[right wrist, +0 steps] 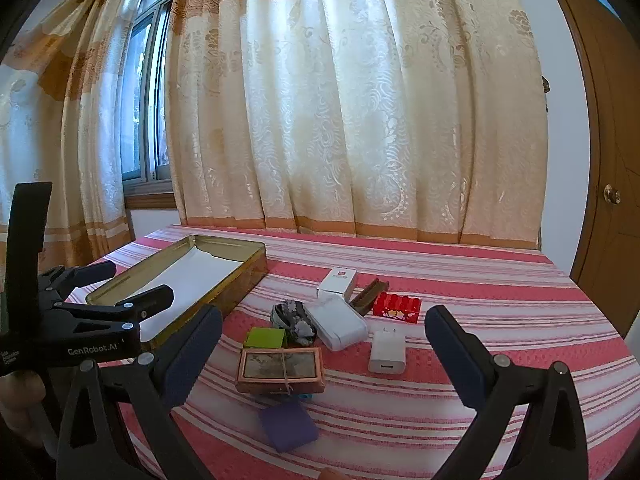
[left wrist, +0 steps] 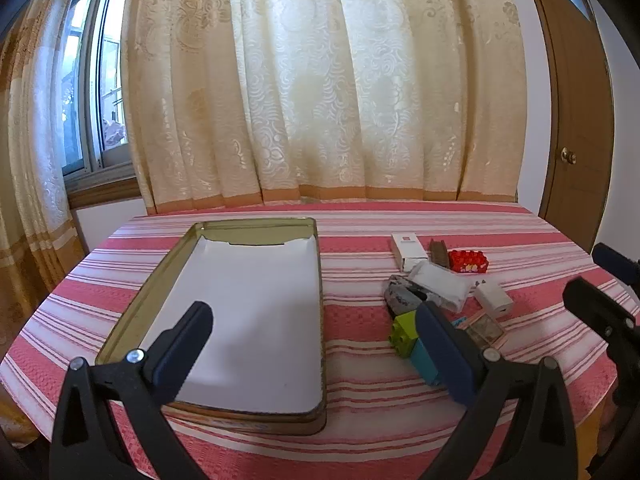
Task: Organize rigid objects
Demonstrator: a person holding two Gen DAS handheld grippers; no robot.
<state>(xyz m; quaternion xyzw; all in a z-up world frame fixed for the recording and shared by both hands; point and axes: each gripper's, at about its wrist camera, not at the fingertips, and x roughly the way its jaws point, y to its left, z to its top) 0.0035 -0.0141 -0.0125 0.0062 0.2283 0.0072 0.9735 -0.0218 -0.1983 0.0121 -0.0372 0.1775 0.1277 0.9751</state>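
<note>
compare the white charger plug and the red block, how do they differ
The white charger plug is smooth and plain; the red block has a row of studs and a printed side. The plug lies nearer the right gripper; the block lies farther back. Both rest loose on the striped cloth, untouched.

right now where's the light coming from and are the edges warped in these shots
Left wrist view: daylight enters through the window and glows through the curtain; the door bows with fisheye. Right wrist view: same backlit curtain, dark corners, the tin sharp.
</note>
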